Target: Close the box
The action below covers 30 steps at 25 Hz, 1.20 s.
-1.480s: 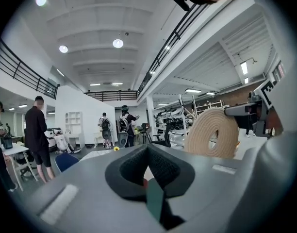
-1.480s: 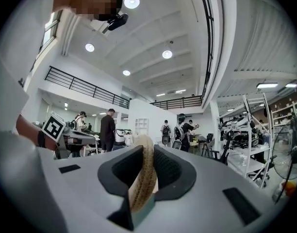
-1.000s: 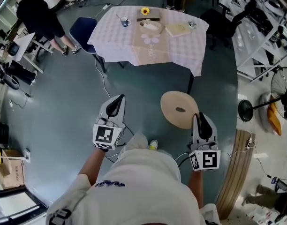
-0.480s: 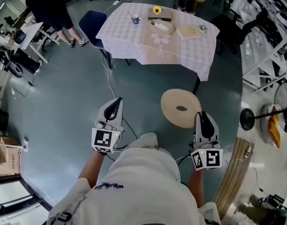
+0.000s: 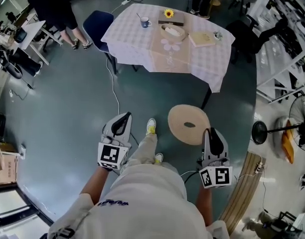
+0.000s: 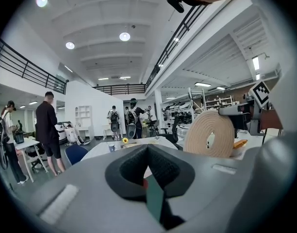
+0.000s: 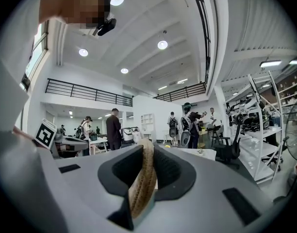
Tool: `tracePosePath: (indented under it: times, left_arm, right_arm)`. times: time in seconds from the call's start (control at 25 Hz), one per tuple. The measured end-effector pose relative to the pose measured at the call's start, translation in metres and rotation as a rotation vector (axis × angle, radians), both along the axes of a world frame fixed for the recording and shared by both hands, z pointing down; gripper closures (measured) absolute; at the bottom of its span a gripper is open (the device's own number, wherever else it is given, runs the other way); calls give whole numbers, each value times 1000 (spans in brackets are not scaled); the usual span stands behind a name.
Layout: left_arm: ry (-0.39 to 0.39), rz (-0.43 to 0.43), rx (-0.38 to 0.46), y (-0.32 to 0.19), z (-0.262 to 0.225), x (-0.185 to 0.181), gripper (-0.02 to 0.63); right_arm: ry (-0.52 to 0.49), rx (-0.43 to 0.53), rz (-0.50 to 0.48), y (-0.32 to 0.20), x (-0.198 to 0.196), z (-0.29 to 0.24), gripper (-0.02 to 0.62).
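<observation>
Plainly, the right gripper [image 5: 210, 132] is clamping its jaws on the rim of the lid [image 5: 188, 124], a round tan disc with a hole in its middle. It is carrying the lid above the floor [image 5: 68, 108], well apart from the surface [image 5: 137, 49]. In the right gripper view the lid is showing edge-on between the jaws. The left gripper [image 5: 123, 117] is hanging by the person's leg [image 5: 145, 146], its jaws pressed together with nothing between them. The box [image 5: 173, 31] is standing open on a tan runner [image 5: 168, 54] near the far edge of the surface. It is sitting between a cup [image 5: 145, 21] toward the far left corner and a book [image 5: 202, 39] toward the right edge.
</observation>
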<state>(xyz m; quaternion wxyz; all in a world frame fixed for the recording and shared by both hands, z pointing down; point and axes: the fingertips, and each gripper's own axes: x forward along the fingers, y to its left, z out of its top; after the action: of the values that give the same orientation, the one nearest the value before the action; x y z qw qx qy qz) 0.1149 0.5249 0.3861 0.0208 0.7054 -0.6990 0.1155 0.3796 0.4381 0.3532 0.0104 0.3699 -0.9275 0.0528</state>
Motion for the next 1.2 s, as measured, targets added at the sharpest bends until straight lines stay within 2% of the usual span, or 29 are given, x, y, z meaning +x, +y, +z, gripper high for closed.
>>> tracePosePath:
  times: [0.2,0.68,1.2]
  left_arm:
    - [17,3,22,-29,-2,-8,606]
    - [72,-29,51,-117,-9,-63,606]
    - [81,-20,61,-219,-13,-159,606]
  right_arm:
    - [9,4,14,-27,-8,-3,526]
    - [72,4,-30,-112,-71,-18,526]
    - [80,7,4,-218,-162,-28,526]
